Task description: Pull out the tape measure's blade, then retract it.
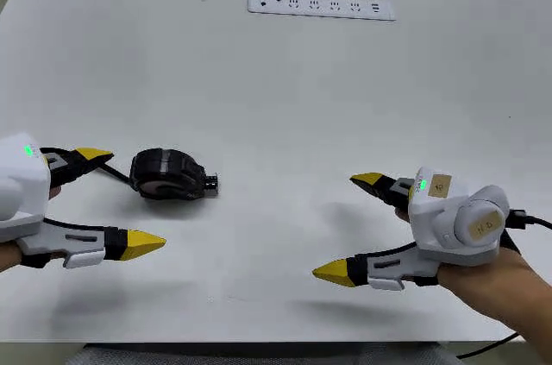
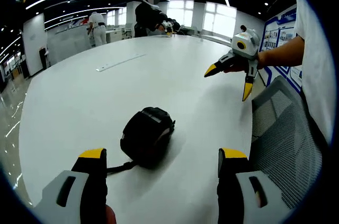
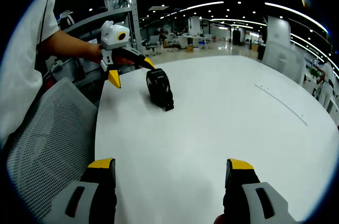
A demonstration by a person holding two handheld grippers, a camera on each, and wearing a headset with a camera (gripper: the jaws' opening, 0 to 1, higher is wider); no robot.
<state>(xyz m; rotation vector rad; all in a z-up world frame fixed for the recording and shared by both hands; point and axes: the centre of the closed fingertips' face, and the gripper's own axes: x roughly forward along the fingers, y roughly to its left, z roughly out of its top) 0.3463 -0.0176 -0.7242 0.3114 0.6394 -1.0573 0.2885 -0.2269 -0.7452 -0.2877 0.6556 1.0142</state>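
White table [image 1: 276,80] with a power strip [image 1: 321,7] near the far edge, in an open-plan hall with ceiling strip lights, windows, shelving [image 3: 106,1] and a grey mesh chair [image 2: 280,144] at the near edge. The black tape measure [image 1: 168,175] lay on its side on the table just ahead of the left gripper [image 1: 138,199], whose jaws were spread wide and empty; the right gripper [image 1: 332,225] sat well apart from it, jaws equally wide, gripping nothing. The left gripper's body was cut off at the head view's edge, the tape measure's blade tip was too small to read, and couldn't tell whether its black strap [image 2: 119,168] touched the jaw.
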